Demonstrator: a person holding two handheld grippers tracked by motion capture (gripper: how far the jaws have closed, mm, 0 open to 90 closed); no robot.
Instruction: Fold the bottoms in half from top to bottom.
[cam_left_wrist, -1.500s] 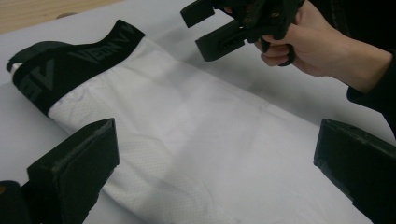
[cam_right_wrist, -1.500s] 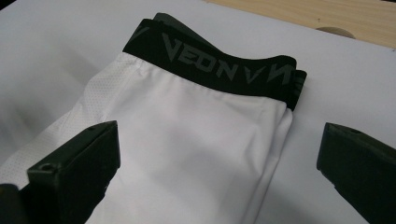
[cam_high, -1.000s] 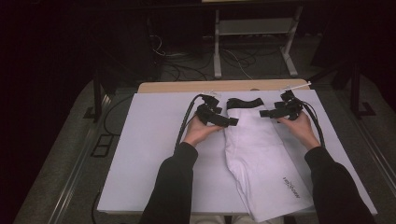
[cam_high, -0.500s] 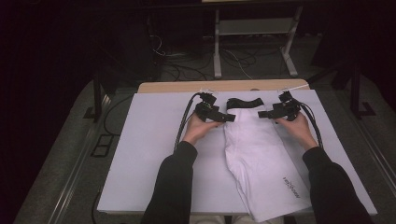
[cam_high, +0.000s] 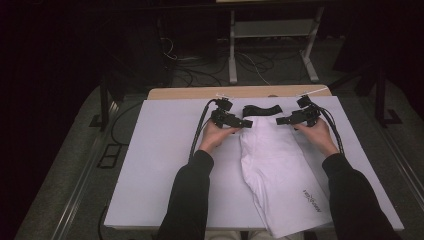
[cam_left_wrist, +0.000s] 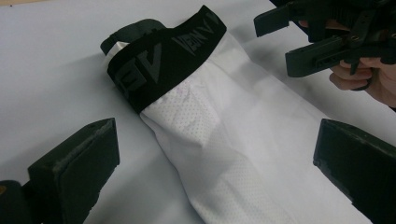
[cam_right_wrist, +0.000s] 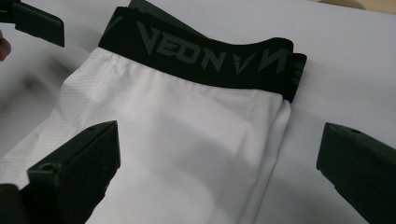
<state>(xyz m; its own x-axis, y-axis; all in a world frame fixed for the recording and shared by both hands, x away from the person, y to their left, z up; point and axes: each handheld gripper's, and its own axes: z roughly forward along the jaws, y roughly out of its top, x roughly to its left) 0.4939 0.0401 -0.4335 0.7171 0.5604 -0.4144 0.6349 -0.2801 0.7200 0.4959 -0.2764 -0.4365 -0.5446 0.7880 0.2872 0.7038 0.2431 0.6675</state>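
White garment (cam_high: 285, 170) with black waistband (cam_high: 261, 109) lies flat, centre-right in the high view on the white table cover (cam_high: 150, 165), waistband at the far end, legs running toward the lower right. Left gripper (cam_high: 239, 121) and right gripper (cam_high: 286, 120) flank the waistband, jaws of both spread apart, holding nothing. Fabric looks thin, soft and limp, likely light and prone to sag; the thicker elastic waistband corners seem the firmest places to pinch
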